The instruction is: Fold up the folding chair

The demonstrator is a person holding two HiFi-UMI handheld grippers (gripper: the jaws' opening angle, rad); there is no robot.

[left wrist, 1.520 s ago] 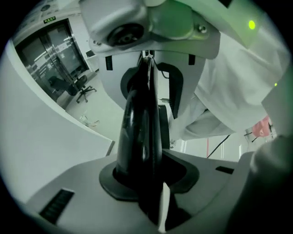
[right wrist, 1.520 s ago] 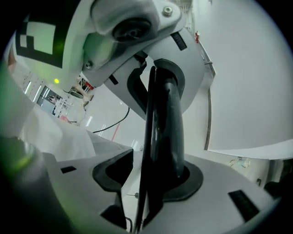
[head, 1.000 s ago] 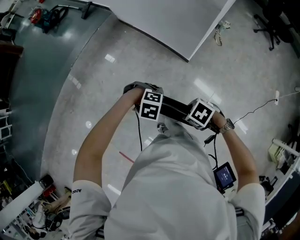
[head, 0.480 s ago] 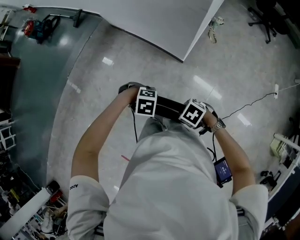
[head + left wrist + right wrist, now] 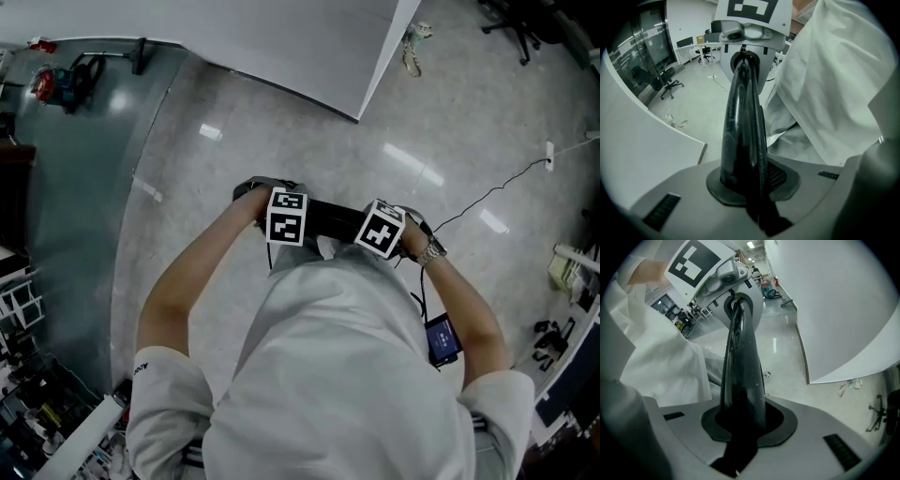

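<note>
**Hazards at this stage**

1. Grip condition. The left gripper [image 5: 284, 215] and the right gripper [image 5: 382, 228] both point steeply down. Each is pinched on the same black bar [image 5: 334, 217], which appears to be the top edge of the folding chair. Both sets of jaws have just been closing, with the bar between them. In each gripper view the bar runs from the jaws straight to the opposite gripper.

2. Location of the chair. Only the bar shows, just in front of the person's torso [image 5: 347, 375] and above the polished floor [image 5: 216, 112]. The seat, legs and hinges are hidden under the torso, so the fold state cannot be determined.

3. Slip. The bar looks smooth and glossy. A narrow pinch may slide along or roll off it under load, and the chair would then drop.

4. Twist. If one gripper lifts or pushes ahead of the other, the frame is likely to rack and the hinge to bind.

5. Skid. On a floor this shiny the chair feet may slide away instead of pivoting.

6. Entrapment. The loose shirt hangs close to the bar and could be caught as the frame closes.
</note>
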